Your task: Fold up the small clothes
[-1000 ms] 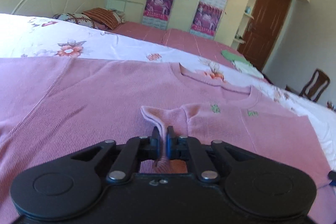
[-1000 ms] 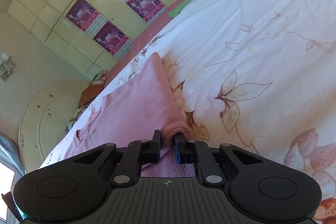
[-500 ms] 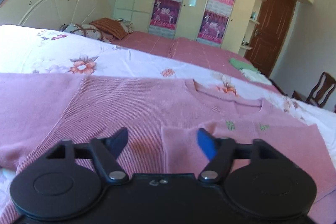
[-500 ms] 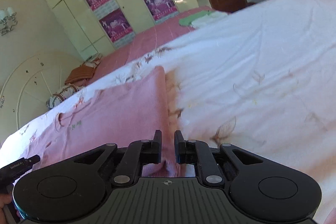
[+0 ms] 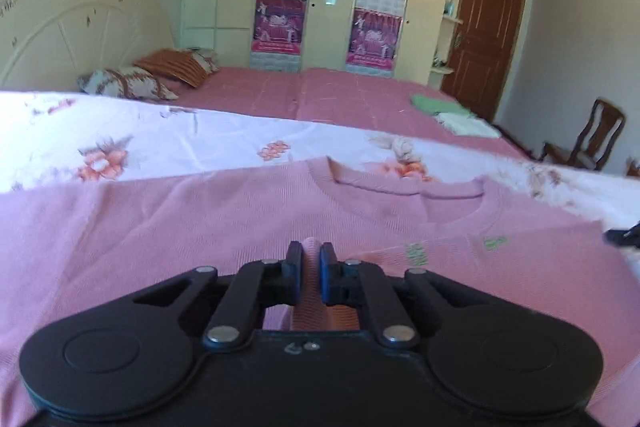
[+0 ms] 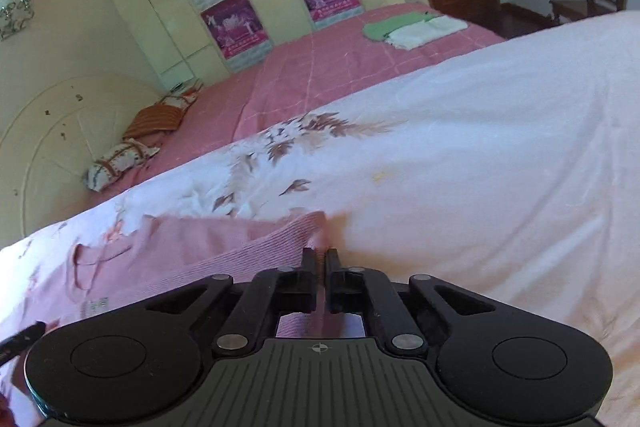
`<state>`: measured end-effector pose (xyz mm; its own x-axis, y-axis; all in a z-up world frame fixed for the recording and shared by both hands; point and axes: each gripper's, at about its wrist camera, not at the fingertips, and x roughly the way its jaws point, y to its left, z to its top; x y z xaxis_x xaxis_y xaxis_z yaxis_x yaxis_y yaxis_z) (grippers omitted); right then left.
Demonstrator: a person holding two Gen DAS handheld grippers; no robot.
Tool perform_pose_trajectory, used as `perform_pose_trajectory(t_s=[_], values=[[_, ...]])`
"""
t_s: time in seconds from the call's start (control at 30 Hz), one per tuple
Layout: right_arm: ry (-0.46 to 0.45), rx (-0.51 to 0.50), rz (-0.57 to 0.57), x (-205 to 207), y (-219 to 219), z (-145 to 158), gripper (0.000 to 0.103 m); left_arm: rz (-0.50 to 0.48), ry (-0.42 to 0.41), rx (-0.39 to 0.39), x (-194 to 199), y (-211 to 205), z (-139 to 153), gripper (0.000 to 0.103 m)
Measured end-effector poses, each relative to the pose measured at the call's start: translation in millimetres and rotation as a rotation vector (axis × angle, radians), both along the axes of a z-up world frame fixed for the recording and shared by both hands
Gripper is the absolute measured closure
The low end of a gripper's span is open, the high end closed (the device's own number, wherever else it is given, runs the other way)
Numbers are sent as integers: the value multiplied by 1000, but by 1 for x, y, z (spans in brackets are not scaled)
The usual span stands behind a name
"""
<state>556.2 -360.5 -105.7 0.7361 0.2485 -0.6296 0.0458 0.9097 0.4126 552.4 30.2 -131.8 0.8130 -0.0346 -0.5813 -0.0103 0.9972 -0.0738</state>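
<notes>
Fabric of the pink sweater [image 5: 240, 219], spread on the bed ahead, sits re-pinched in the left tool [image 5: 310, 257] (jaws just reclosed), right tool [image 6: 320, 259] clamped on its edge, readying a fold.

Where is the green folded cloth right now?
The green folded cloth lies on the far pink bedspread, right of centre in both wrist views, touching a white folded cloth and near the brown door.
</notes>
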Motion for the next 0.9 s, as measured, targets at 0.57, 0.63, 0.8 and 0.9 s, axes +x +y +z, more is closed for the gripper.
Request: perform_pose_trajectory(t_s=[0.57, 0.63, 0.8, 0.9], values=[[-84, -82, 250, -103, 37, 5, 103, -10, -10, -87, -79, -13, 11, 61], [-35, -101, 241, -104, 45, -10, 103, -27, 31, -20, -66, -24, -3, 58], [-40, -91, 160, -107, 48, -1, 103, 25, 12, -23, -77, -7, 14, 21], [23, -138, 155, -107, 51, -9, 103, 89, 38, -40, -100, 32, 13, 27]])
